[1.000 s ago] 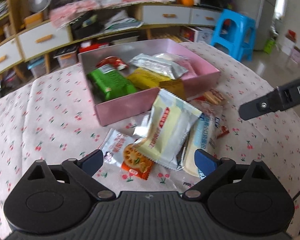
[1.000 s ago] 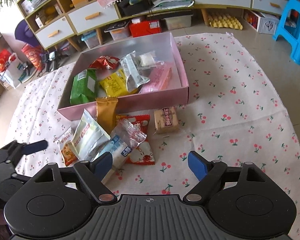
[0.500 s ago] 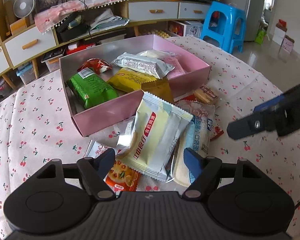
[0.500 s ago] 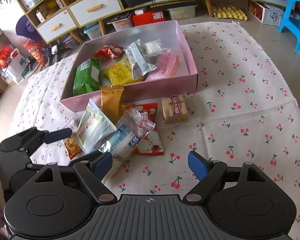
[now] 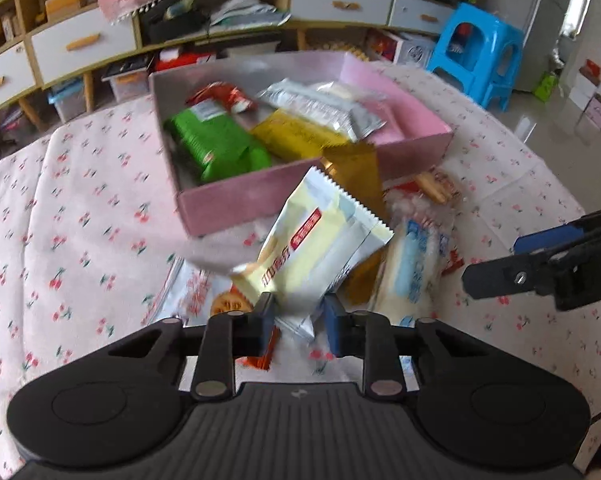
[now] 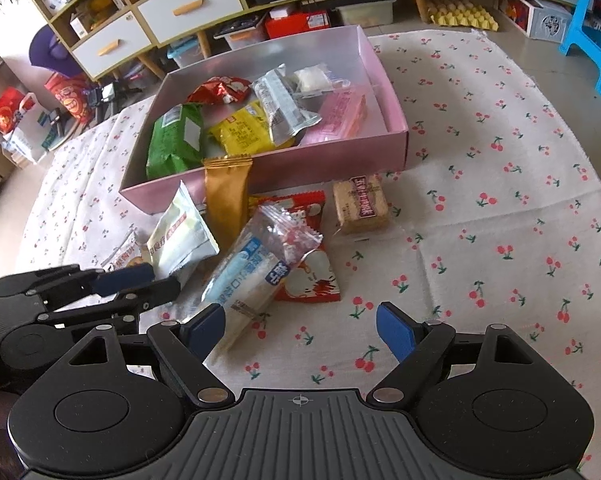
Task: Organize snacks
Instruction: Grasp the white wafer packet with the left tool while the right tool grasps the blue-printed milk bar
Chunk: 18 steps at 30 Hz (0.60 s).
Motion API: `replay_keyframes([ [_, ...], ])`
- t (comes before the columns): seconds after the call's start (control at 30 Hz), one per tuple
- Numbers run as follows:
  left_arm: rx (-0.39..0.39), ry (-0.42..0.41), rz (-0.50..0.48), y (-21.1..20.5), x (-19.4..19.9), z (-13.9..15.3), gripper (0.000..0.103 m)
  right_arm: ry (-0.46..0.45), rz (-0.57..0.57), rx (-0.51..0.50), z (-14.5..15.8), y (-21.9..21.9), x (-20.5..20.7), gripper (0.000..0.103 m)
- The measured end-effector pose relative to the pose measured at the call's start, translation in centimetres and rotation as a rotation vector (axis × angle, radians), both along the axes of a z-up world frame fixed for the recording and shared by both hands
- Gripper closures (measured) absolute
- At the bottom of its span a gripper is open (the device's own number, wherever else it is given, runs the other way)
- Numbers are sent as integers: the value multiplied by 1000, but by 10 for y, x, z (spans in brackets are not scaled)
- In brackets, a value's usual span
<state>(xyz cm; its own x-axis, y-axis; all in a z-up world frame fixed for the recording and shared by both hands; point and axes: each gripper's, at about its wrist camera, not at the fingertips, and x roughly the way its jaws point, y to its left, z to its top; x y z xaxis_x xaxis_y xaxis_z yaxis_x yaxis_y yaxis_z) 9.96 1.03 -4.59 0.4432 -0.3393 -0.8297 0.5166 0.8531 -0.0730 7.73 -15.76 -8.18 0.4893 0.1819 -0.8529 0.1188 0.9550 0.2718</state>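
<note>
Now my left gripper (image 5: 296, 322) is clenched on the pale yellow snack packet (image 5: 316, 256), just in front of the pink box (image 6: 260, 168). My right gripper (image 6: 300, 328) hangs spread wide over the cherry-print cloth (image 6: 480, 216); drawers (image 6: 188, 4) stand behind.

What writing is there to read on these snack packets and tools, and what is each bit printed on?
"D": white letter on the right tool, cut off at the picture's edge.
Blurred, unreadable: the red label on the pale yellow packet in the left tool.
Too small to read: characters on the blue-and-white packet.
Too small to read: the dark label on the tan biscuit packet.
</note>
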Motion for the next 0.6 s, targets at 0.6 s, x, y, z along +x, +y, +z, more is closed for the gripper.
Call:
replay_keyframes([
  [0.6, -5, 10, 52, 39, 3, 4, 70, 19, -57, 131, -17, 33, 19, 21],
])
